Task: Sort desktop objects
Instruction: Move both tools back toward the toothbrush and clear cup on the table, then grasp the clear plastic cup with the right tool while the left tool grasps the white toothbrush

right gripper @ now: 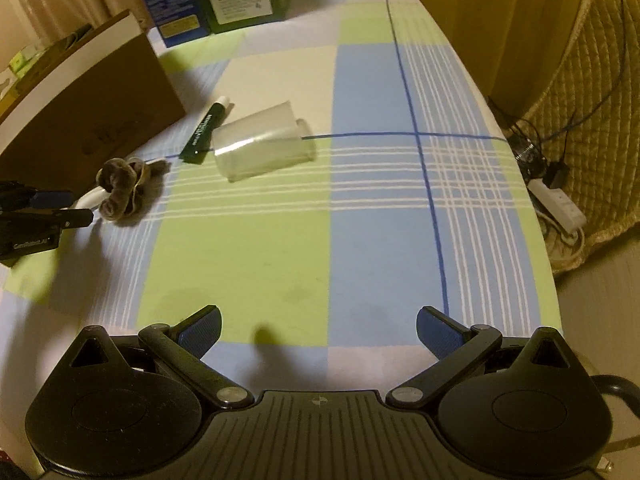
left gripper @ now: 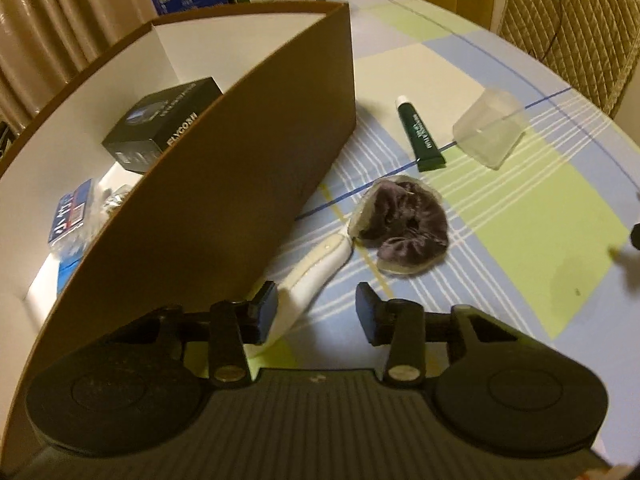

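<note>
left hand-held gripper (left gripper: 316,312) beside box wall (left gripper: 240,184) | right hand-held gripper (right gripper: 318,332) over bare cloth (right gripper: 360,240)

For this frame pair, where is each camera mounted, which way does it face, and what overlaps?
Left wrist: on the left gripper, angled down at the brown box, white-handled item and scrunchie; own fingers show.
Right wrist: on the right gripper, angled down across the checked tablecloth; own open fingers show.
Shared: green tube, clear case, scrunchie, box; the right view also catches the left gripper.

Black box (left gripper: 160,126): partial "…YCONN"; green tube (left gripper: 420,136) print too small to read.
</note>
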The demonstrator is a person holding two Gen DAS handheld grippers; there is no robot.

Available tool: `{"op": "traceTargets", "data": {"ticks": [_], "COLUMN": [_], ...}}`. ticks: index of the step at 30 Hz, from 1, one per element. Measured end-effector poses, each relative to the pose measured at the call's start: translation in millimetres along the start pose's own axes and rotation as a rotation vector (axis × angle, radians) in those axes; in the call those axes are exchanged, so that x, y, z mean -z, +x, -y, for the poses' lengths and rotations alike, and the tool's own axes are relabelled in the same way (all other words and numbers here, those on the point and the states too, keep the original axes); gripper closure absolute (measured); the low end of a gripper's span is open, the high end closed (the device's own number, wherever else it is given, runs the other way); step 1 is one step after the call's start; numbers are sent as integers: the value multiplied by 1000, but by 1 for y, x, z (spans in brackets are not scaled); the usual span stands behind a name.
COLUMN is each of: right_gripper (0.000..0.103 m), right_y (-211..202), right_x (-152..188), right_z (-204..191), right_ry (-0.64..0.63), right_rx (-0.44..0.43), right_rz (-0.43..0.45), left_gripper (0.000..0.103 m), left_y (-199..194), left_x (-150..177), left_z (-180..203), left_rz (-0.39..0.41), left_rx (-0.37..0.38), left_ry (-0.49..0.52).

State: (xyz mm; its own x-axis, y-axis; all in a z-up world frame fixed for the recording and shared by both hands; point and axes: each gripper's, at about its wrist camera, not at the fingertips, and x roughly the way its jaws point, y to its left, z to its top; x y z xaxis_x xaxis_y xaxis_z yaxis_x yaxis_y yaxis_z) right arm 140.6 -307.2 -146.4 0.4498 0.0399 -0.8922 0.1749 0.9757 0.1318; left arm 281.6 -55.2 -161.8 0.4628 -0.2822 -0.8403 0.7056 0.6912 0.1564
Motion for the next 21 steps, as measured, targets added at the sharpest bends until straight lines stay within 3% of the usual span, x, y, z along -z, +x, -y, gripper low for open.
{"op": "traceTargets", "data": {"ticks": [16, 19, 21], "right_gripper": [2, 2, 2], "right_y": [17, 18, 19], "right_x": [-13, -15, -16], "right_z": [-10, -10, -9], "right_ry": [-29, -36, -34], "right_rx": [-30, -32, -34], "right_rz": [-20, -20, -21], "left_gripper": [69, 81, 81], "left_y": [6, 12, 11], "left_x": [-6, -9, -8], "left_z": [4, 3, 7], "left_rz": [-53, -57, -56], "left_rx": [40, 69, 71], "left_ry": [-11, -20, -26]}}
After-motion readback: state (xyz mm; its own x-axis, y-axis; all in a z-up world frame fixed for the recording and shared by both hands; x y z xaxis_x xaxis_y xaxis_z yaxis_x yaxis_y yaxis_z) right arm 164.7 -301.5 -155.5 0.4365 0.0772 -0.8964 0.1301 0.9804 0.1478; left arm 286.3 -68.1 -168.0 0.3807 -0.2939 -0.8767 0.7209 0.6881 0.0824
